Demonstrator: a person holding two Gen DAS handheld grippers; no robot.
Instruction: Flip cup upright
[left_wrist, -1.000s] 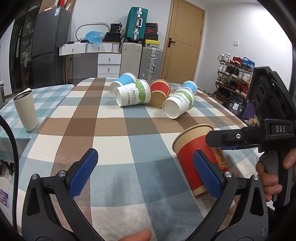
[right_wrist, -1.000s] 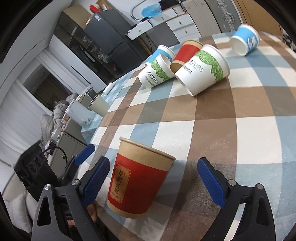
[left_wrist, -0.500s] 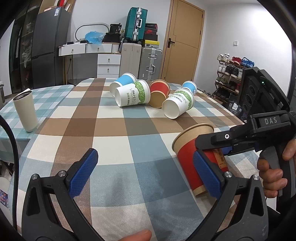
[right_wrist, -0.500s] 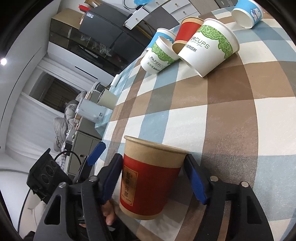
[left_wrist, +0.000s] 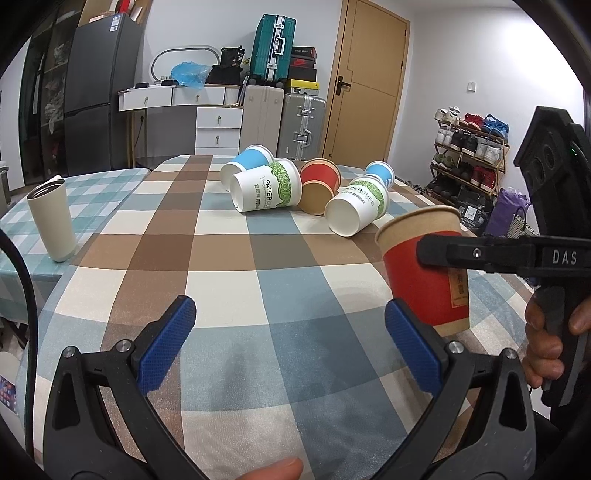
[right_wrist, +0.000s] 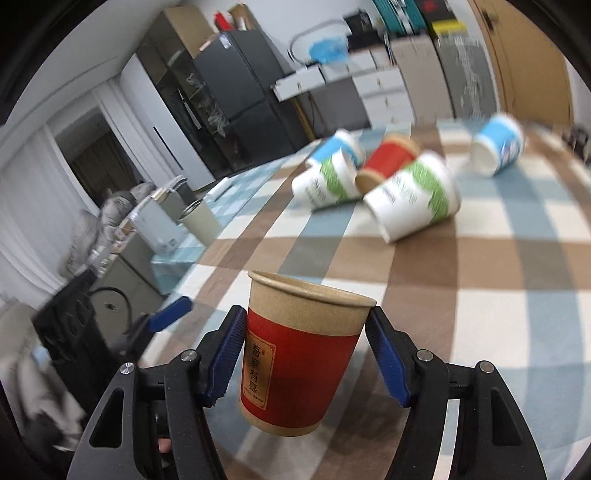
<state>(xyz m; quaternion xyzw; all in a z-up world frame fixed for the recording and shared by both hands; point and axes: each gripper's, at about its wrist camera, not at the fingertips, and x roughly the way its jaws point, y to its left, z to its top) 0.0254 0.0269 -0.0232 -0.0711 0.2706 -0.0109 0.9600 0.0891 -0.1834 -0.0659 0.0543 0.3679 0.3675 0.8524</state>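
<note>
My right gripper (right_wrist: 304, 354) has its blue pads clamped on either side of the red paper cup (right_wrist: 301, 363), pinching it just under the kraft-brown band below the rim. The cup sits mouth-up, slightly tilted, and its base appears raised off the checked tablecloth (right_wrist: 498, 295), though I can't be certain from this angle. It is red through the middle with brown bands at top and bottom, a rolled lip, and a vertical gold-bordered label of Chinese characters down its side. From the left wrist view the same cup (left_wrist: 424, 269) leans a little, with the right gripper's black finger crossing its upper wall. My left gripper (left_wrist: 291, 347) hangs with its jaws spread wide and nothing between them, just beside the cup. Further back on the cloth lie five tipped cups (left_wrist: 306, 184) in a loose cluster, and a cream tumbler (left_wrist: 51, 219) stands well apart at the left.
</note>
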